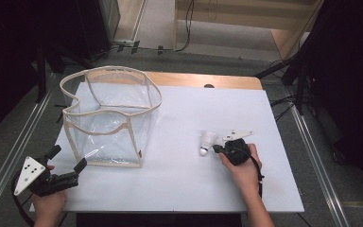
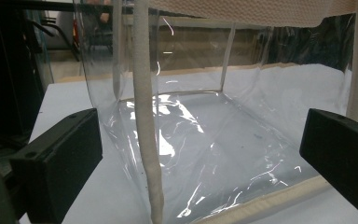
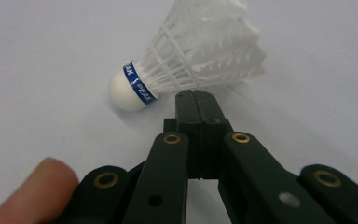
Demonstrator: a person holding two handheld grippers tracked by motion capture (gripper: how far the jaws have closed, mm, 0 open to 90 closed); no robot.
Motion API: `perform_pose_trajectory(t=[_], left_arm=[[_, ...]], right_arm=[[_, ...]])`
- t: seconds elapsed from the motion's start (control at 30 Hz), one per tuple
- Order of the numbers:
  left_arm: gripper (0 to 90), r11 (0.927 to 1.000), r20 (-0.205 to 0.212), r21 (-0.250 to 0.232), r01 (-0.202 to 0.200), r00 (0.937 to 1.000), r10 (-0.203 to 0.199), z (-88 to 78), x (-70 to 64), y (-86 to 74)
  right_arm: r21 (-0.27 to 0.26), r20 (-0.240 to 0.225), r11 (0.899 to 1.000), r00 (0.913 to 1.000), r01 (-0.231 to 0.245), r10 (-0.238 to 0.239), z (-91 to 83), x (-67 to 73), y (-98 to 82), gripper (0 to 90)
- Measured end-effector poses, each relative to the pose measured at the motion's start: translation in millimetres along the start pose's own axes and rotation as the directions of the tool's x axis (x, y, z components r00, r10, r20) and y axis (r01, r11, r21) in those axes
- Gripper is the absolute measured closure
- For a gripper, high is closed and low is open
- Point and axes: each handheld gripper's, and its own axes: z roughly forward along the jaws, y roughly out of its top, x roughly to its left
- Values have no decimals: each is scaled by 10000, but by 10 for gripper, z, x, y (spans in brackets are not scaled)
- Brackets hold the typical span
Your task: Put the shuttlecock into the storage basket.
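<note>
My right gripper (image 3: 196, 95) has its fingers pressed together on nothing, their tips just beside a shuttlecock (image 3: 193, 58) lying on its side toward the right edge of the white counter (image 1: 179, 179). It has a white rounded cork, a blue band lettered PEAK, and a translucent white plastic skirt. My left gripper (image 1: 66, 163), fingers wide apart, faces a clear bag (image 1: 111, 118) with beige trim near the counter's left edge.

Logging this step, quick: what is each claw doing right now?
Left claw: open, holding nothing, facing the clear bag.
Right claw: closed, holding nothing, tips beside the shuttlecock.
</note>
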Motion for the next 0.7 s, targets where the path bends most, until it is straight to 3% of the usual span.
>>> perform_pose_trajectory(t=[0.2, 0.7], left_arm=[[0, 10000, -4, 0, -13, 10000, 13, 1, -1, 0], [0, 10000, -1, -15, -53, 10000, 53, 3, -2, 0]], right_arm=[[-238, -331, 9996, 9993, -162, 154, 65, 17, 98, 880], [-621, -842, 9979, 9961, 200, -252, 167, 156, 227, 880]])
